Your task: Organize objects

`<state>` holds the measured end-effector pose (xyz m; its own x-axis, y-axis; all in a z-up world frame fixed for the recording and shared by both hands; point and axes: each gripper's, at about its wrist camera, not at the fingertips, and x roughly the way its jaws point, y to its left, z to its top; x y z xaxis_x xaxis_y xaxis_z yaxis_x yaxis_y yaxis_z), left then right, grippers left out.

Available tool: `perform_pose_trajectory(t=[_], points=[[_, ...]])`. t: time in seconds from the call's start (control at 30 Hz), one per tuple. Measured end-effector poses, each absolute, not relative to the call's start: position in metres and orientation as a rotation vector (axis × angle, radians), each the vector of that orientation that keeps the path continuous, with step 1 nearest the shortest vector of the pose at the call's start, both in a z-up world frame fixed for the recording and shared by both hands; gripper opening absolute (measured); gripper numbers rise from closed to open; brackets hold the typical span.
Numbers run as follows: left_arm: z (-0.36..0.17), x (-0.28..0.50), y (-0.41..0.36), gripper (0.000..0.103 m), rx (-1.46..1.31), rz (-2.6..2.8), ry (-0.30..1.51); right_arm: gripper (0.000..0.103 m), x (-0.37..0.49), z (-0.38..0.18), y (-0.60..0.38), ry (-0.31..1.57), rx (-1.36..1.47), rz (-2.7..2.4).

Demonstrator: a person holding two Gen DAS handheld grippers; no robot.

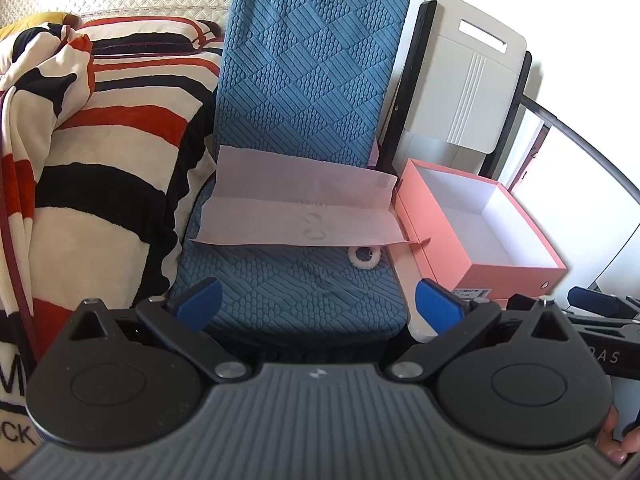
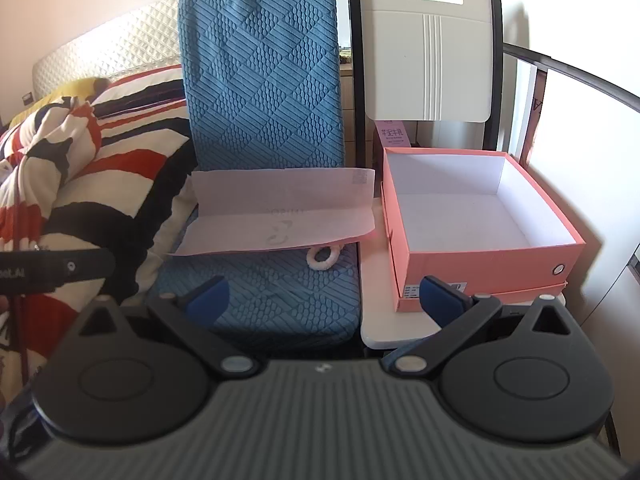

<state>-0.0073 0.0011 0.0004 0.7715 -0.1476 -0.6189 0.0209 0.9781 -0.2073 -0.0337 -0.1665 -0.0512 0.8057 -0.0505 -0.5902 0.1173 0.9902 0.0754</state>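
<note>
While tilted downward, left claw (image 1: 318, 304) spread, right claw (image 2: 326, 298) spread, both empty.

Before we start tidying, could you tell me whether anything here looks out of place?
Yes: a creased pink paper sheet lies loose across the blue chair, one edge overhanging the seat, and a small white ring peeks from under it. The open pink box beside them on the white chair stands empty.

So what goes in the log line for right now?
left gripper: open, empty | right gripper: open, empty | pink paper: on blue chair | white ring: on chair | pink box: empty
</note>
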Motion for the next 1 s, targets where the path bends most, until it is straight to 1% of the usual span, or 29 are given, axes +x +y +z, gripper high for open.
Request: perform_pose_trajectory(t=[0.5,0.73,1.0], points=[[-0.001,-0.004,-0.003,0.103,-0.178,-0.094,0.69,0.103,-0.03,-0.053,-0.171,0.646,0.139,-0.098],[-0.006,0.008,-0.002,0.103,-0.187,-0.088,0.706,0.103,-0.02,-0.062,-0.181,0.666,0.224,-0.082],[-0.015,0.033,0.008,0.103,-0.207,-0.069,0.716,0.102,0.005,-0.074,-0.176,0.702,0.218,-0.057]])
